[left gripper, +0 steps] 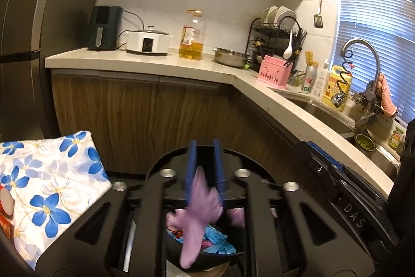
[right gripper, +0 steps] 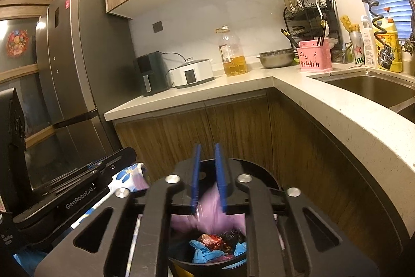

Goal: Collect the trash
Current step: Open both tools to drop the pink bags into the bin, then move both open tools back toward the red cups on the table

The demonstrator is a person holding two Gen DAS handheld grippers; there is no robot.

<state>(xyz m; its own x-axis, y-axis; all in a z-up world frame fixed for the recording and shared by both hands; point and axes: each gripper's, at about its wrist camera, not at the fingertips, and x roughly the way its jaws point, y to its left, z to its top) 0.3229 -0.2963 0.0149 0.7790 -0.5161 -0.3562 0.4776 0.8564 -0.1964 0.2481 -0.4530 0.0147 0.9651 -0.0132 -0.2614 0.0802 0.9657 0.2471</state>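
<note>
A black trash bin [left gripper: 207, 255] stands on the floor below both grippers, lined with a pink-purple bag [left gripper: 199, 204]. Blue gloves [left gripper: 220, 243] and red wrappers lie inside it. My left gripper [left gripper: 205, 147] is shut on the bag's edge and holds it up over the bin. My right gripper [right gripper: 207, 150] is shut on another part of the same bag [right gripper: 210, 209], above the bin [right gripper: 207, 264] with the blue gloves [right gripper: 205, 252]. The right gripper's body shows at the right of the left wrist view [left gripper: 345, 188]; the left gripper's body shows at the left of the right wrist view [right gripper: 72, 194].
A cloth with blue flowers [left gripper: 46, 188] covers something left of the bin. An L-shaped counter [left gripper: 155, 61] with wood cabinets [left gripper: 145, 126] stands behind, holding an air fryer [left gripper: 103, 28], cooker, oil bottle [left gripper: 192, 35], metal bowl, pink holder and sink [right gripper: 376, 87]. A fridge [right gripper: 75, 64] is at left.
</note>
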